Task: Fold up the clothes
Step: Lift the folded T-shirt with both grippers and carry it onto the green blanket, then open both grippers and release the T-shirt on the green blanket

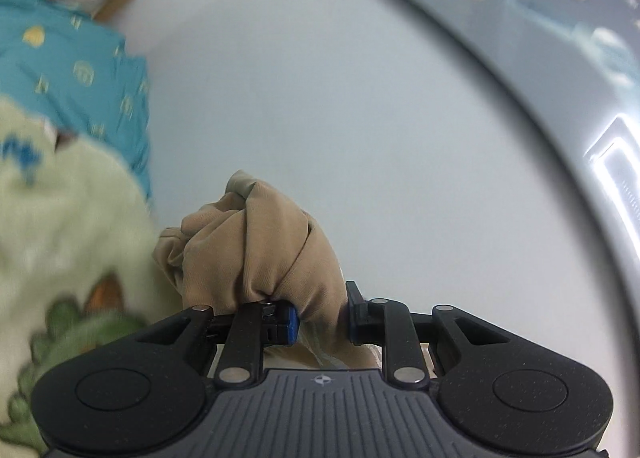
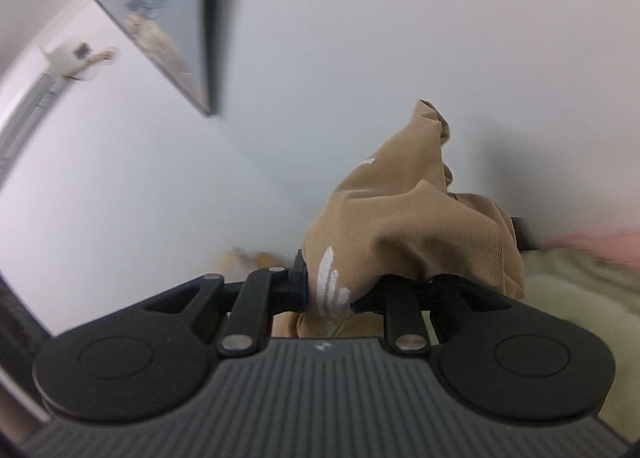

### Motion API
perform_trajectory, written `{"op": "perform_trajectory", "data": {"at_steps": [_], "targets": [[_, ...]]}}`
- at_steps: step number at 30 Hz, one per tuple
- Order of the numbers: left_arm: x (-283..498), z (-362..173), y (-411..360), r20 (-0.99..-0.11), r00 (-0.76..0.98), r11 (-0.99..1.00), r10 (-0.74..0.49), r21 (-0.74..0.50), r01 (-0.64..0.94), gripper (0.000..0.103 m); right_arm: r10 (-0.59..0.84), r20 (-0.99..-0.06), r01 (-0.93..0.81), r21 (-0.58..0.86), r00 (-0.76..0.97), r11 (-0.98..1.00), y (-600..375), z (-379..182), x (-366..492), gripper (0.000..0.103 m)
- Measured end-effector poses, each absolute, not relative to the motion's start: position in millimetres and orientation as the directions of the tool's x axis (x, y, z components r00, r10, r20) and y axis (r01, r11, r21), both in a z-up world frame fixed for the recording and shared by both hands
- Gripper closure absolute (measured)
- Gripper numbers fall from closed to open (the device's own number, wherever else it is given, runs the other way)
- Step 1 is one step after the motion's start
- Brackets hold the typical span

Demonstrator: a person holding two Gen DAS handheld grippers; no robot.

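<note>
A tan garment [image 1: 256, 242] is bunched up between the fingers of my left gripper [image 1: 322, 324], which is shut on it. The same tan garment [image 2: 404, 218], with a white printed mark near the fingertips, is also pinched in my right gripper [image 2: 330, 292], shut on the cloth. Both grippers are raised, with a pale wall behind the fabric. The rest of the garment hangs below and is hidden by the gripper bodies.
A pale green dinosaur-print cloth [image 1: 68, 242] and a teal patterned cloth [image 1: 72, 66] lie at the left. A framed picture [image 1: 520, 6] hangs on the wall, also seen as the picture [image 2: 160, 18] at upper left. Cream bedding [image 2: 576, 282] lies at right.
</note>
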State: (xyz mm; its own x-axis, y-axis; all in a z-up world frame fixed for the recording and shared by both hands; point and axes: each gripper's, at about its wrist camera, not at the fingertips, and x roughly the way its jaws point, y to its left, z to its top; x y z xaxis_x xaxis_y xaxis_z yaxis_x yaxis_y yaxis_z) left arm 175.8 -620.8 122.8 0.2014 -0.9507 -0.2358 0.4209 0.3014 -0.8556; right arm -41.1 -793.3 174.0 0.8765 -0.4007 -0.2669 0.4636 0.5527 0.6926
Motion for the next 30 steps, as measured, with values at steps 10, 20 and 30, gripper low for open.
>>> {"op": "perform_trajectory", "data": {"at_steps": [10, 20, 30], "targets": [[113, 36, -566, -0.405, 0.13, 0.408, -0.905, -0.74, 0.535, 0.079, -0.34, -0.437, 0.554, 0.637, 0.832, 0.536, -733, 76, -90, 0.081], [91, 24, -547, -0.554, 0.193, 0.528, -0.81, -0.546, 0.651, 0.035, -0.337, -0.537, 0.634, 0.657, 0.773, 0.408, -714, 34, -100, 0.076], [38, 128, -471, -0.432, 0.383, 0.54, -0.817, -0.338, 0.771, 0.0, -0.447, -0.475, 0.652, 0.534, 0.758, 0.538, -665, 108, -139, 0.076]]}}
